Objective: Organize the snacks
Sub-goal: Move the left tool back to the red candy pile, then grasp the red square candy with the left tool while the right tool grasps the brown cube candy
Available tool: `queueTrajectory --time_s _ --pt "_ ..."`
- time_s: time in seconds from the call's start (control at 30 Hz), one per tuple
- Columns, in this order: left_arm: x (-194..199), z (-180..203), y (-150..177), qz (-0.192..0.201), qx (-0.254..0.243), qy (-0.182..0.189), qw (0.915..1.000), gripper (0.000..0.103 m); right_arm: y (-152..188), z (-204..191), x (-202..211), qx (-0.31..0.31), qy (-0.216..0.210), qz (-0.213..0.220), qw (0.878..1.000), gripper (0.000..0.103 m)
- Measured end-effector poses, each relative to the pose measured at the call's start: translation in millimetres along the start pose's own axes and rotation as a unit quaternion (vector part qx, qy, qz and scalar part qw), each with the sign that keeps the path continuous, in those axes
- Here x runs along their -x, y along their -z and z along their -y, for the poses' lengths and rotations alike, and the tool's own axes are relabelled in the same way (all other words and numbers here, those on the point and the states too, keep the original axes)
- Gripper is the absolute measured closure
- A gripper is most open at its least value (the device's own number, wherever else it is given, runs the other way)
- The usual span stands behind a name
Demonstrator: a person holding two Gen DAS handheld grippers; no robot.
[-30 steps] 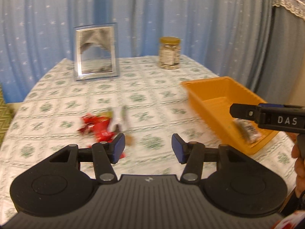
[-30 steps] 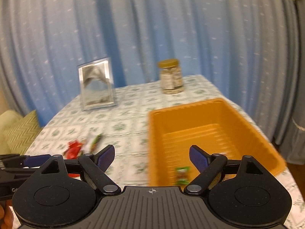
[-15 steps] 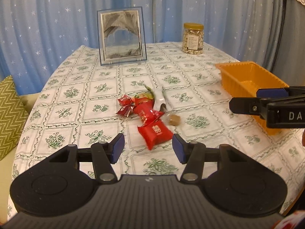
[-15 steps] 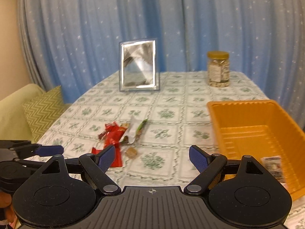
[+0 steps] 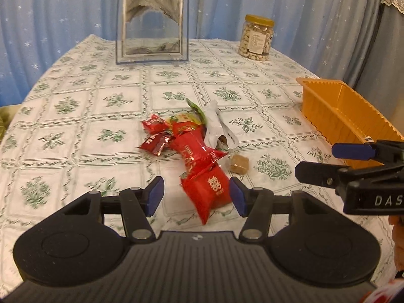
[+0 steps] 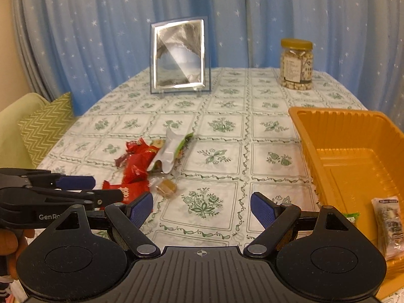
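Your left gripper (image 5: pixel 196 196) is wide open and holds nothing; a red snack packet (image 5: pixel 208 192) lies on the table (image 5: pixel 75 116) between its fingers; more snacks (image 5: pixel 186 136) sit piled just behind it; your right gripper (image 6: pixel 201 209) is open and empty too, beside the orange tray (image 6: pixel 353 136), which has two packets (image 6: pixel 387 224) inside.

Red snack packets (image 5: pixel 202 156) heaped beside orange tray (image 5: pixel 348 116)

The right claw (image 5: pixel 353 160), at 3 o'clock in the left wrist view, reads "DAS" in white. The left claw (image 6: pixel 83 189), at 9 o'clock in the right wrist view, reads "GenR". The nearest red packet (image 5: pixel 209 192) bears gold characters, unreadable; the jar (image 6: pixel 296 64) label too.
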State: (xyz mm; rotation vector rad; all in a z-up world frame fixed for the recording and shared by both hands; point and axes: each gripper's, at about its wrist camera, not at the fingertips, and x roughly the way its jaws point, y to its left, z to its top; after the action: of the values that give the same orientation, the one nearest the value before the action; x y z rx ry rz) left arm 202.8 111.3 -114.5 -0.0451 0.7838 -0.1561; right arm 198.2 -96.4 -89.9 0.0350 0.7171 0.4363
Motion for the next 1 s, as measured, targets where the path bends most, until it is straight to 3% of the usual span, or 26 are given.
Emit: queueTrajectory --time_s 0.13,0.2,0.27,0.7,0.87,0.93,1.0 --pt "-11 -3 -1 -0.011 0.017 0.016 0.9997 0.053 0 4 -7 -0.010 0.010 -0.012 1.000 0.018" --pt "-15 -3 -1 -0.019 0.024 0.021 0.9993 0.063 0 7 -9 -0.018 0.012 -0.017 1.000 0.018" --pt "-15 -4 0 -0.021 0.031 0.026 0.9990 0.066 -1 7 -10 -0.020 0.014 -0.017 1.000 0.018" --pt "8 -2 9 -0.010 0.058 0.020 0.9981 0.083 -1 -2 -8 -0.004 0.007 -0.009 1.000 0.018" --pt "13 -1 15 -0.025 0.037 0.026 0.9987 0.082 0 -3 -9 0.001 0.005 -0.012 1.000 0.018" --pt "11 2 16 -0.036 0.011 0.025 0.9990 0.076 0 -3 -9 -0.002 0.007 -0.012 1.000 0.018" --pt "9 8 17 -0.033 -0.023 0.010 0.9992 0.057 0 -2 -10 -0.003 0.007 -0.013 1.000 0.018"
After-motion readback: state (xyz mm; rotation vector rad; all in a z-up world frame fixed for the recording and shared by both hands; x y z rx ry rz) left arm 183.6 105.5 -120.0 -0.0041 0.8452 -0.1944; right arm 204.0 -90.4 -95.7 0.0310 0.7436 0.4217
